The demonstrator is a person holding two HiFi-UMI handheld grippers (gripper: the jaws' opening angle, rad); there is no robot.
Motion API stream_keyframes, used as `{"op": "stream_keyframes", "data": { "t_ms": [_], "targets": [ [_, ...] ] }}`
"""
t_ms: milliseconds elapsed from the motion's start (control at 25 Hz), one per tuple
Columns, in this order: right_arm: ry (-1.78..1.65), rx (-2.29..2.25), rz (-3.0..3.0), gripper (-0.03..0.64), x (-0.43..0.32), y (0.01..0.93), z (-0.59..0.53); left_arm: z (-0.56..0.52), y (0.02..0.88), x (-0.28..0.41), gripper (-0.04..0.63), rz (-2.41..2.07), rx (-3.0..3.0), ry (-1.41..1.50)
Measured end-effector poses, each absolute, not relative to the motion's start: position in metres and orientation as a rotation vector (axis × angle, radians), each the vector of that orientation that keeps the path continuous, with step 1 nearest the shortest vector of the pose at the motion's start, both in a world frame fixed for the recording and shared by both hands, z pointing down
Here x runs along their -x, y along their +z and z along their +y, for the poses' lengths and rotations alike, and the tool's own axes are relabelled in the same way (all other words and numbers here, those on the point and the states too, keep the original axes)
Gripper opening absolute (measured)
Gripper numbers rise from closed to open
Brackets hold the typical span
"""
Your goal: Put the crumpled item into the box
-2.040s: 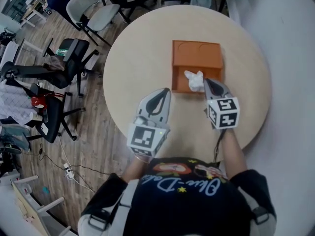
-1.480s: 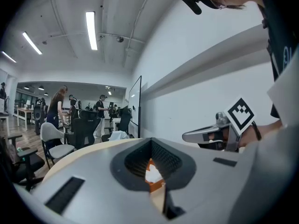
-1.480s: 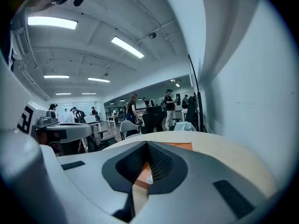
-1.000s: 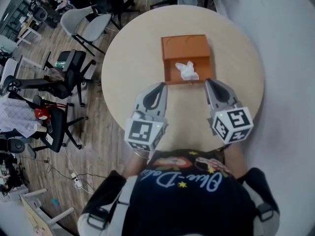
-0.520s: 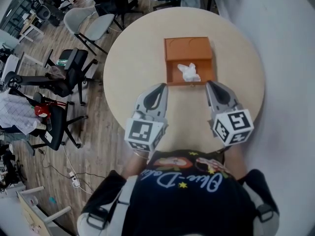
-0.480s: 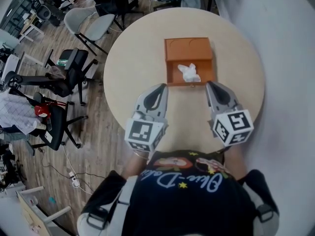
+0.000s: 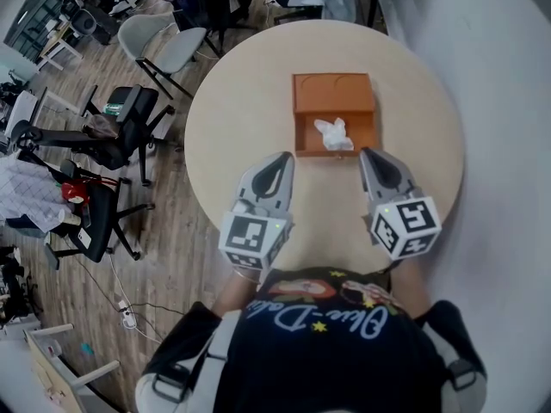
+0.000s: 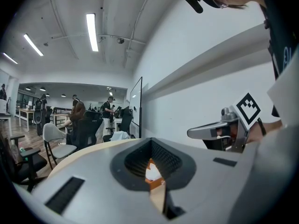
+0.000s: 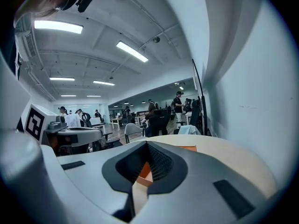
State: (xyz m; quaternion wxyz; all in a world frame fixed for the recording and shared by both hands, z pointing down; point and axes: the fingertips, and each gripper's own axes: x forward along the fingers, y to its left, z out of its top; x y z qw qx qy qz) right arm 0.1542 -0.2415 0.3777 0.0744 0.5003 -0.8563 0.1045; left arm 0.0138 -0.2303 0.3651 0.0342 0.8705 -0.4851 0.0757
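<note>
A round, light tan table (image 7: 241, 101) stands right next to a white wall (image 7: 508, 101). On the table sits an orange box (image 7: 334, 93). The white crumpled paper (image 7: 333, 134) lies inside the box, in the part nearest the person. Nothing is touching it.

The left gripper (image 7: 277, 163) is held over the table's near side, a little way off from the box's front left. Its own view shows its two fingers almost together, with only a thin slit between them. Nothing is held there (you can peek through the slit and see the box and the paper far off). The right gripper (image 7: 372, 157) is on the other side, with its tip near the box's front right corner. Its fingers are pulled in close too, and they hold nothing.

The floor (image 7: 164, 222) is made of brown wood boards. A light grey chair (image 7: 164, 33) and some black chairs (image 7: 120, 127) stand to the left of the table. Long bright lights (image 8: 92, 31) hang on the white ceiling. Far back in the big room, some people (image 8: 77, 113) sit and stand by desks. The person holding the grippers wears a black shirt (image 7: 327, 351).
</note>
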Motion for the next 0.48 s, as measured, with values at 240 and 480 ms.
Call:
{"op": "stream_keyframes", "data": {
  "t_ms": [240, 480],
  "targets": [
    [0.297, -1.484, -2.588, 0.000, -0.1520, 0.3794, -0.2447, -0.2310, 0.3699, -0.0121, -0.009, -1.502, -2.666, 0.239],
    [0.294, -1.475, -2.591, 0.000, -0.1511, 0.3763, -0.2507, -0.2357, 0.3692, -0.0111, -0.009, -1.504, -2.661, 0.246]
  ]
}}
